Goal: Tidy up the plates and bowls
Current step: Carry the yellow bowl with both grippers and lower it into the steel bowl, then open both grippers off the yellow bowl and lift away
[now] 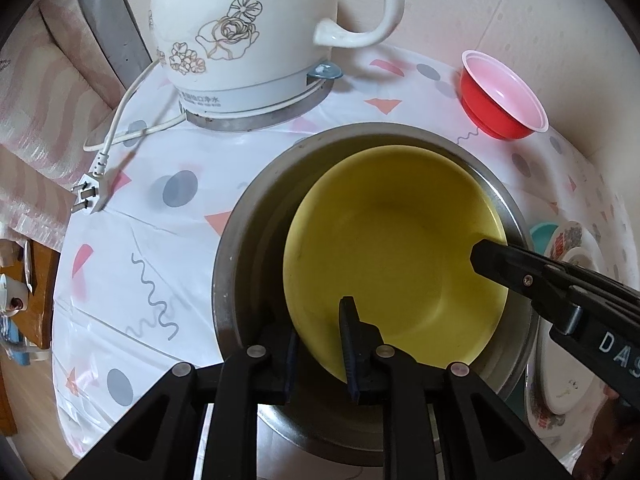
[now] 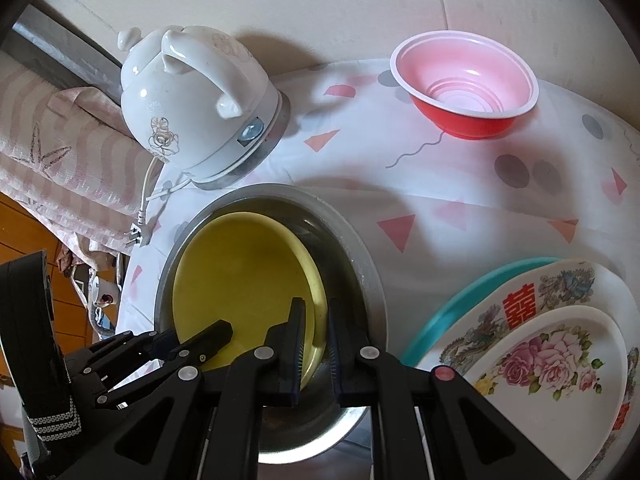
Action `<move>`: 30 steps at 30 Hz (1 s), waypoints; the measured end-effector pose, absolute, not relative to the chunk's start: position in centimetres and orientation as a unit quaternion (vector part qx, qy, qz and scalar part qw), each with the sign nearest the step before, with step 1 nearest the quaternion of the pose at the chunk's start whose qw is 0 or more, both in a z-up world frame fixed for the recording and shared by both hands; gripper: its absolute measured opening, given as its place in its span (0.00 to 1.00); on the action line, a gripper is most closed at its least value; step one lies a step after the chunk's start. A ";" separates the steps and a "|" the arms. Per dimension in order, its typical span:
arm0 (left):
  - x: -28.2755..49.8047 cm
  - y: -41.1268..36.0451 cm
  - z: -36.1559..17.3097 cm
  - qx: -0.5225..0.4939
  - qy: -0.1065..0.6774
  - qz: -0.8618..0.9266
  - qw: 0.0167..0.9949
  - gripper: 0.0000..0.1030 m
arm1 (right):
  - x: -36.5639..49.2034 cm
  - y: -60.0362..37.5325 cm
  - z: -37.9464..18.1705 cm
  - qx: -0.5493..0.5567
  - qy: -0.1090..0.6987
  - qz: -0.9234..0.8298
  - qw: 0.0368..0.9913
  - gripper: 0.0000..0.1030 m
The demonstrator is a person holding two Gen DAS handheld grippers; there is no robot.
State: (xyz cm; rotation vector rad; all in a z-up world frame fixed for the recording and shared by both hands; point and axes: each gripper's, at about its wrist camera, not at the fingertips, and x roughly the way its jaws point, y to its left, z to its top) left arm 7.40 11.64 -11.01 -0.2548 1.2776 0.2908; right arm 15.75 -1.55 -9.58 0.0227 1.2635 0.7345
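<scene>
A table (image 2: 460, 184) in a white patterned cloth stood against a pale wall (image 2: 280, 4); left of it, a pink striped sofa (image 2: 60, 160) and wooden floor (image 2: 24, 236).

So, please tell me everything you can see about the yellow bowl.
The yellow bowl is round, smooth and matte, perhaps plastic or ceramic, and looks empty. It sits tilted inside the larger metal basin, upright enough to show its inside. The left gripper pinches its near rim; the right gripper pinches the rim on the other side. Both are shut on it.
</scene>
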 end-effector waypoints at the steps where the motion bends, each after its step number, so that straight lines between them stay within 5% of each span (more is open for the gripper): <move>1: 7.4 11.7 -11.0 -0.117 0.593 0.135 0.785 0.20 | 15.8 -1.6 -9.6 0.011 0.577 0.335 0.745 0.10; 9: 8.0 11.6 -11.2 -0.114 0.597 0.131 0.783 0.22 | 15.9 -1.8 -9.3 0.014 0.573 0.331 0.750 0.10; 14: 7.9 11.2 -10.9 -0.110 0.593 0.128 0.788 0.36 | 16.1 -2.0 -9.1 0.013 0.570 0.326 0.754 0.10; 30: 8.1 11.0 -10.7 -0.105 0.587 0.137 0.791 0.36 | 16.0 -2.6 -8.7 0.031 0.567 0.330 0.754 0.10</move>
